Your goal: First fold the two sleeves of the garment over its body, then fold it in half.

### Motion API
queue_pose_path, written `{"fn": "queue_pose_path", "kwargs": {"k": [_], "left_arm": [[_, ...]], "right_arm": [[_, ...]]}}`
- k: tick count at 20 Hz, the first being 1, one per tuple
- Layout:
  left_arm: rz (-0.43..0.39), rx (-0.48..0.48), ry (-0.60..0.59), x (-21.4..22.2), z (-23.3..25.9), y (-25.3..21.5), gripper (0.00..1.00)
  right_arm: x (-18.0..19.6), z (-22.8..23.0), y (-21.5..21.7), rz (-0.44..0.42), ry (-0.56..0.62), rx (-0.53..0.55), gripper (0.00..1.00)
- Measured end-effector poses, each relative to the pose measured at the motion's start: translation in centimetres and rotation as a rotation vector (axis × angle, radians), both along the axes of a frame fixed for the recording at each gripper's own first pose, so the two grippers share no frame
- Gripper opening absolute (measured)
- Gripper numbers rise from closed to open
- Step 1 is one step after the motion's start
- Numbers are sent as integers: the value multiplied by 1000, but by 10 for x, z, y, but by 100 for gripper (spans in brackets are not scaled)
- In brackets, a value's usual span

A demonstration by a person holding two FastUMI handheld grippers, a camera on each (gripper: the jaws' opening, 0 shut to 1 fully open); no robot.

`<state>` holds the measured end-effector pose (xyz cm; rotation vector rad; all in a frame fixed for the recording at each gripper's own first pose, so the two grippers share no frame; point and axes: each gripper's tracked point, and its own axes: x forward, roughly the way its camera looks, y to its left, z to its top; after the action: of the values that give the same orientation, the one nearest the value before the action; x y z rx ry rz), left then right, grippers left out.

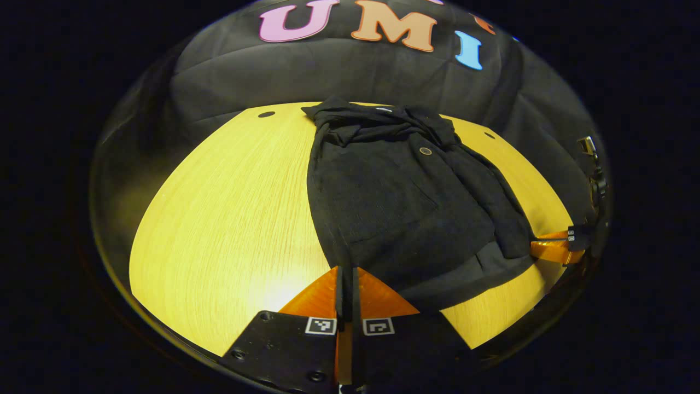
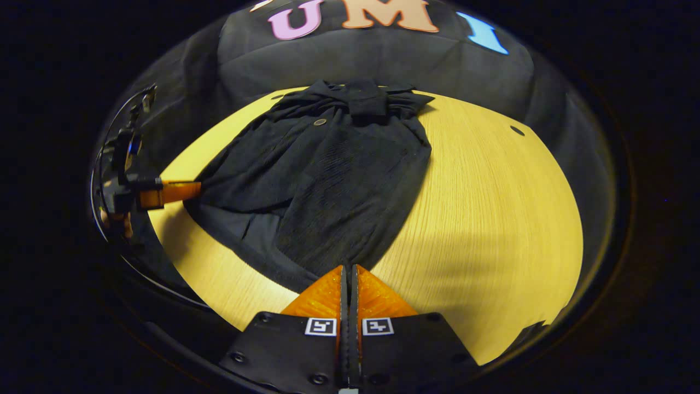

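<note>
In the left gripper view, the left gripper (image 1: 347, 271) sits at the near hem of the black garment (image 1: 394, 208), its orange fingers pressed together at the cloth's edge; whether fabric is pinched between them I cannot tell. The garment lies on the yellow wooden table (image 1: 229, 219), its long axis running away from the gripper toward the bunched collar end, both sleeves apparently already laid over the body. Far right, the right gripper (image 1: 547, 246) meets the other hem corner. In the right gripper view, the right gripper (image 2: 348, 273) likewise stands closed at the hem, and the left gripper (image 2: 180, 191) reaches the garment's (image 2: 328, 186) corner. Each gripper seems placed to carry its corner toward the collar.
</note>
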<state>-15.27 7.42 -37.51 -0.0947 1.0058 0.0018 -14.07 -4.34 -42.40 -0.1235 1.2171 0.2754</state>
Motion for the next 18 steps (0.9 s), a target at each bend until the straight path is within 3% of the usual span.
{"fn": "queue_pose_path", "kwargs": {"k": [4,8,18], "left_arm": [[60,-82,38,1,4,-1,0],[12,-93,-32,22,36,-12,0],[-35,-78,-311,174,141,-3,0]], "right_arm": [[11,13,3,-10,-31,23,3],[41,50,16,-17,-112,59,2],[184,164,31,-68,-427,139,3]]}}
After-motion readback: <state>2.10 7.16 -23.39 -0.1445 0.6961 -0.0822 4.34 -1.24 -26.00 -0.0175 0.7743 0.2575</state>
